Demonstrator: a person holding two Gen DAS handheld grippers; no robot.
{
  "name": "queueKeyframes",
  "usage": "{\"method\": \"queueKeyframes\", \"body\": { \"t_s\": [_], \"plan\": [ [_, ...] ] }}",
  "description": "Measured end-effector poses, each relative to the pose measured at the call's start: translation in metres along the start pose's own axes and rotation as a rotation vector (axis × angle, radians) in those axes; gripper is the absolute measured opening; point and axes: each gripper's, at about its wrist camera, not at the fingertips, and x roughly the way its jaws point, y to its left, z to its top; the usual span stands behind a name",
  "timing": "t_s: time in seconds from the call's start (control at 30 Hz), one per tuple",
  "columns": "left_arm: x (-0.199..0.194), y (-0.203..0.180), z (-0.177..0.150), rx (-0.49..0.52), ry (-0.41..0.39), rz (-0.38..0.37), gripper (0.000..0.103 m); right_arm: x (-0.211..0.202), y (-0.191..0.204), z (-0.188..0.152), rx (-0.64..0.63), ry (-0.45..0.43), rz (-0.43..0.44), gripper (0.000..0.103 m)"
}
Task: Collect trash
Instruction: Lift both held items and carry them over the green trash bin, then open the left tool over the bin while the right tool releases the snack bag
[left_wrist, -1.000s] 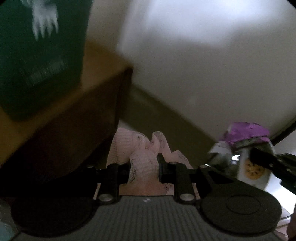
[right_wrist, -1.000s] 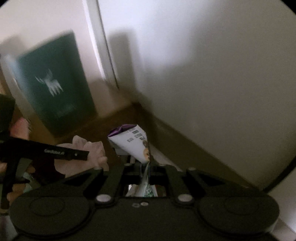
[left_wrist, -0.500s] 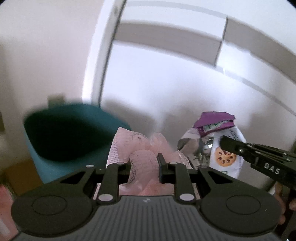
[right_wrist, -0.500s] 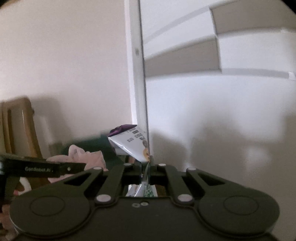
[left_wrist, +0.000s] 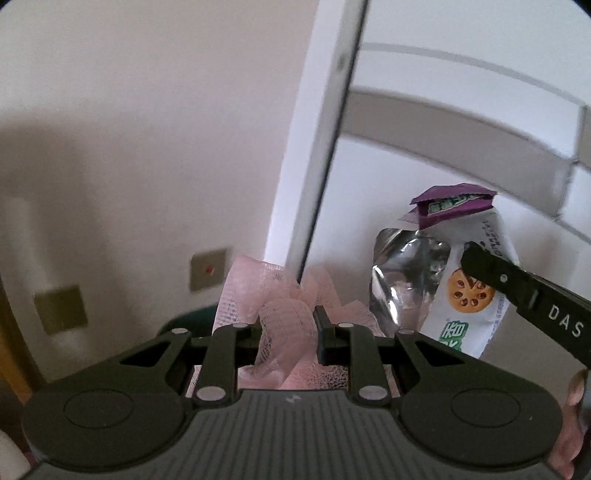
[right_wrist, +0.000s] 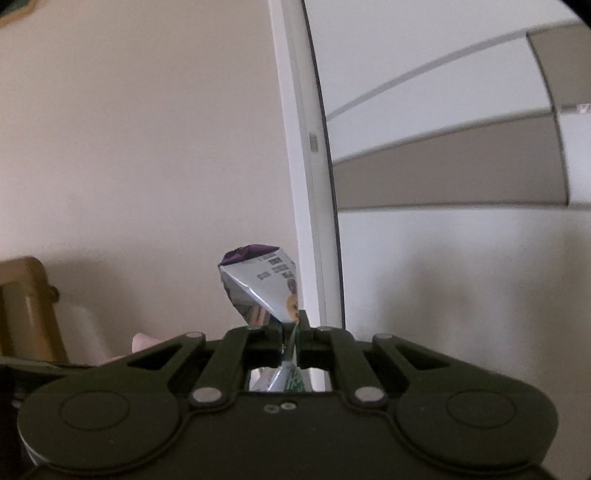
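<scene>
Wall behind; L tongs (left_wrist: 288, 334) pinch pink mesh (left_wrist: 284, 317), R tongs (right_wrist: 290, 334) snack wrapper (right_wrist: 264, 284).

Ahead, a bare wall (left_wrist: 129, 147) and a white door frame (left_wrist: 314, 147) close the way. The right tongs (left_wrist: 476, 264) with their snack bag (left_wrist: 461, 288) crowd the left tongs' (left_wrist: 286, 332) right side.

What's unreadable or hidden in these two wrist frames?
- Bin: left wrist view shows only a dark green sliver behind the left gripper and pink mesh.
- Snack wrapper: lower print covered by the right gripper's finger.
- Right wrist view: pink mesh is just a corner above the gripper body; the wrapper's text is too small.
</scene>
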Motion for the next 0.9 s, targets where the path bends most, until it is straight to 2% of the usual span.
{"method": "queueKeyframes", "body": {
  "t_s": [0.13, 0.3, 0.43, 0.73, 0.9],
  "plan": [
    [0.034, 0.011, 0.002, -0.002, 0.049, 0.043, 0.022, 0.035, 0.007, -0.013, 0.002, 0.034, -0.006, 0.005],
    [0.064, 0.006, -0.006, 0.046, 0.100, 0.075, 0.022, 0.054, 0.019, -0.029, -0.051, 0.065, -0.015, 0.006],
    [0.077, 0.007, -0.015, 0.077, 0.155, 0.103, 0.022, 0.069, 0.019, -0.042, -0.055, 0.135, -0.028, 0.007],
    [0.108, -0.008, -0.024, 0.185, 0.289, 0.134, 0.022, 0.069, 0.027, -0.062, -0.162, 0.276, -0.023, 0.017],
    [0.123, -0.007, -0.028, 0.192, 0.345, 0.171, 0.025, 0.076, 0.030, -0.061, -0.198, 0.349, -0.030, 0.023]
  ]
}}
